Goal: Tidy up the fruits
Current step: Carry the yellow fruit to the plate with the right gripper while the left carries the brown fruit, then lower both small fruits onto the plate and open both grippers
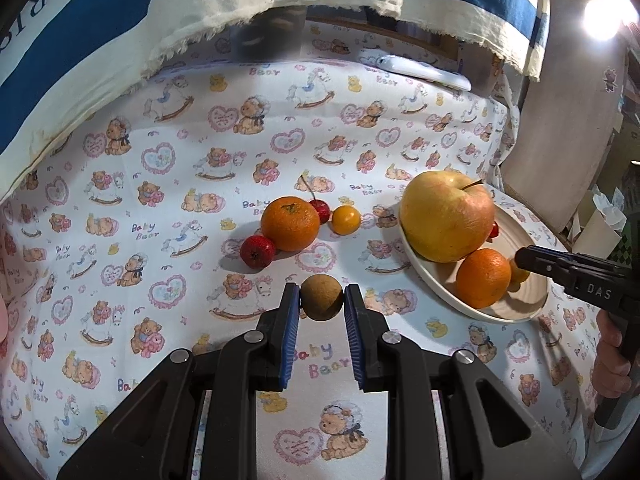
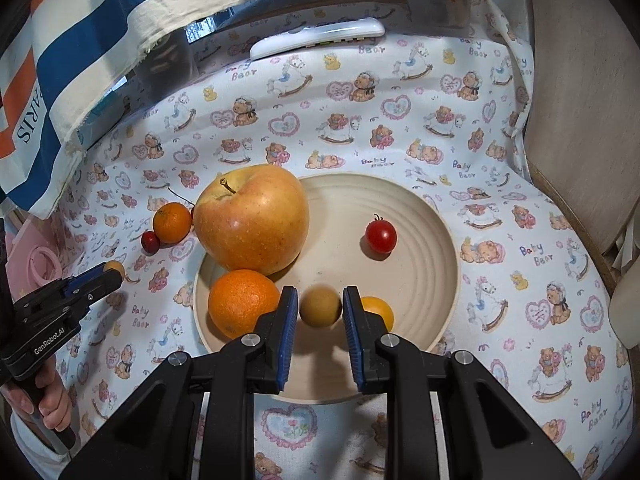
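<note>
A small brown round fruit (image 1: 322, 297) sits pinched between the blue pads of the left claw (image 1: 322, 300), held above the printed cloth of the surface (image 1: 200, 168), short of the cream plate (image 1: 516, 312). A second brown fruit (image 2: 320, 306) is clamped the same way in the right claw (image 2: 320, 308), this one over the plate's near part (image 2: 420, 264). Both claws are closed onto their fruit, pads touching each side.

On the plate, a big yellow-red apple (image 2: 252, 218) leans at the far left edge, an orange (image 2: 242, 302) touches it on the near side, a yellow tomato (image 2: 378, 310) lies just behind the right claw's finger, and a red cherry tomato (image 2: 381, 236) rests apart toward the plate's middle.

Left of the plate on the cloth sit a mandarin (image 1: 290, 224), a red berry-like fruit (image 1: 257, 251) touching it, a cherry (image 1: 320, 210) behind it, and a small yellow tomato (image 1: 346, 220) beside that. Beyond the plate lies a white remote (image 2: 318, 38).
</note>
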`<state>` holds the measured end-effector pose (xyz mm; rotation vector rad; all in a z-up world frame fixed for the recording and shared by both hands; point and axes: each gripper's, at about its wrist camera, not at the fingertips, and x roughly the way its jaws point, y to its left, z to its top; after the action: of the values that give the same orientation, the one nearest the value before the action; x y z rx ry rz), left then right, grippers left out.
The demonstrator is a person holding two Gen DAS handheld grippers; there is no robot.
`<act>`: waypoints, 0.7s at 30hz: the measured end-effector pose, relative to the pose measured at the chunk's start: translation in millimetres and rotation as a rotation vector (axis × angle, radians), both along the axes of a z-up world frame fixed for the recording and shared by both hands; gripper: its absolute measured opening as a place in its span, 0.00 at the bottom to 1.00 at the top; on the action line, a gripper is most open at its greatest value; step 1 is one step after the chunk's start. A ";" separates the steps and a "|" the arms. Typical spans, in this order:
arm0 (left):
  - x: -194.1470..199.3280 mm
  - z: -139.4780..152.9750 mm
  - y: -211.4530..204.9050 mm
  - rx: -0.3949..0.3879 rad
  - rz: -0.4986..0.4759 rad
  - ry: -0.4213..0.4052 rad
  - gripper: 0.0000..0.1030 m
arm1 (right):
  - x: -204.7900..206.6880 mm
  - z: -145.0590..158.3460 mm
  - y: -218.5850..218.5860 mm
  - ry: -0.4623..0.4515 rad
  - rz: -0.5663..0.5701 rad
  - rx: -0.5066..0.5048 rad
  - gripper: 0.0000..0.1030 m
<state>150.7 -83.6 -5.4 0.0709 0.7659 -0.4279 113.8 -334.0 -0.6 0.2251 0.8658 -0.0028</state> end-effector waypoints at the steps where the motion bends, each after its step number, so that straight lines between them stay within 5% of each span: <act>1: -1.4 1.1 -1.3 0.002 -0.007 -0.003 0.21 | -0.4 -0.3 -0.6 0.001 -0.002 0.001 0.23; 11: -8.5 21.8 -39.9 -0.010 -0.106 0.012 0.21 | -4.3 5.2 -9.5 -0.026 -0.033 0.027 0.24; 21: 14.9 11.1 -89.2 -0.026 -0.163 0.086 0.21 | -6.7 7.9 -9.2 -0.042 -0.039 0.031 0.24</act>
<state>165.6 -172.8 5.8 0.0915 0.8425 -0.5989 107.1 -343.2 7.3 0.2698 0.8202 -0.0207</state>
